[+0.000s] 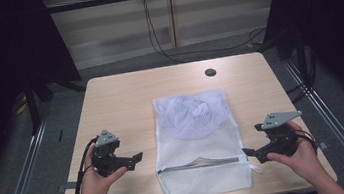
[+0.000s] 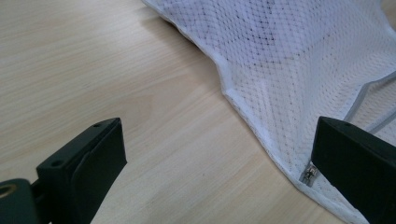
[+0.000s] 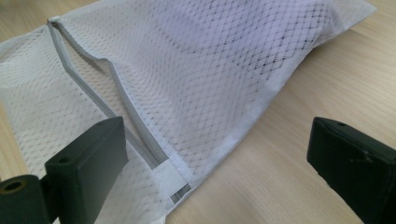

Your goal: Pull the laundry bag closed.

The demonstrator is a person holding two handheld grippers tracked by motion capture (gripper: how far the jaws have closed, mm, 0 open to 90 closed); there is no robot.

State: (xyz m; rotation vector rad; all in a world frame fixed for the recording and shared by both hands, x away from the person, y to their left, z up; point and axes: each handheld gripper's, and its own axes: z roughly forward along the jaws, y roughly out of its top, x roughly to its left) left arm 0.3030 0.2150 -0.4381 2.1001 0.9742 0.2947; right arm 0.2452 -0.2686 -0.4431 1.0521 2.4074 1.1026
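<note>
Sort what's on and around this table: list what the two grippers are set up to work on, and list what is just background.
Likely part of the job:
mesh laundry bag, lying flat between the grippers
its zipper, partly open
bundled white item inside the bag
left gripper, open
right gripper, open

Just lying about:
dark round spot at the table's far edge
cables on the floor behind

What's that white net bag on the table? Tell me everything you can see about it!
The white mesh bag lies flat on the wooden table, between the two grippers, and neither touches it. It looks like soft net fabric with white hemmed edges. A grey zipper runs across its near end and gapes partly open; the small metal pull sits at the end by the left gripper. Something white and crumpled shows through the mesh at the far end.
</note>
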